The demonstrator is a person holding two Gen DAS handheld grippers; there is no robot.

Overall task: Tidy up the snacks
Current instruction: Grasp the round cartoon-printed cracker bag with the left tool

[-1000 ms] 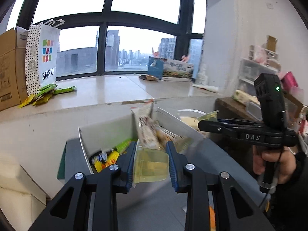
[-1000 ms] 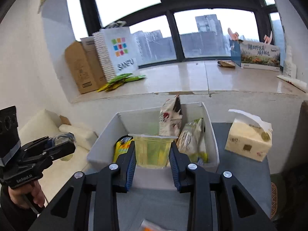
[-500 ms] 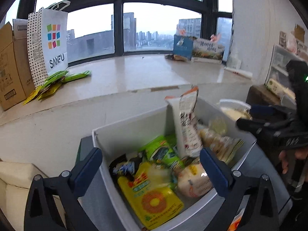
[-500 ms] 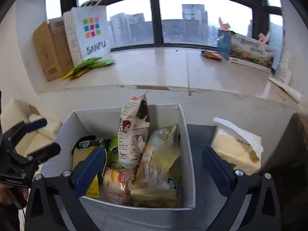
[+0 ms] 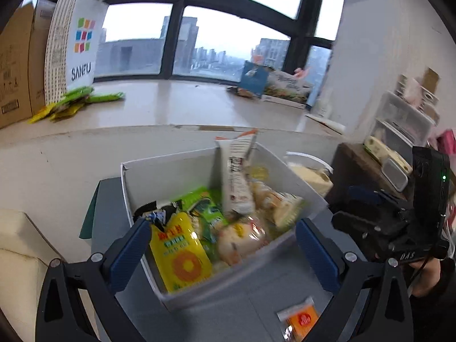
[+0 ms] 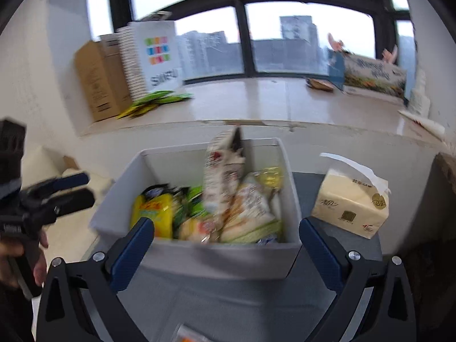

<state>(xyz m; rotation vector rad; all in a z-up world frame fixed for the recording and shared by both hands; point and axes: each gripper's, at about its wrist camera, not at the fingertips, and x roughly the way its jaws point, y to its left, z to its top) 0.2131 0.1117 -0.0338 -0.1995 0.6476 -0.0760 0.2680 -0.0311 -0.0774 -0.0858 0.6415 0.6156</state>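
Note:
A white bin [image 5: 171,162] stands on the grey table and holds several snack packets. Among them are a yellow packet [image 5: 182,253], green ones [image 5: 205,202] and a tall white packet [image 5: 236,176] standing upright. My left gripper [image 5: 221,229] is open wide just before the bin's near corner, with nothing between its blue pads. My right gripper [image 6: 226,228] is also open and empty, at the front wall of the bin [image 6: 199,256]. Each shows in the other's view: the right gripper [image 5: 346,206] beside the bin's right side, the left gripper [image 6: 84,186] beside its left. An orange packet [image 5: 302,317] lies on the table in front.
A tissue pack [image 6: 350,208] sits right of the bin. On the window sill are a SANFU paper bag [image 5: 77,45], a cardboard box [image 6: 99,79], green packets [image 5: 77,99] and a blue box [image 6: 367,74]. Shelves [image 5: 399,131] stand at the right, cream cushions [image 5: 17,242] at the left.
Both grippers have opened wide. The clear yellowish cup that each held a second ago is no longer between its pads. Both views have drawn closer to the bin.

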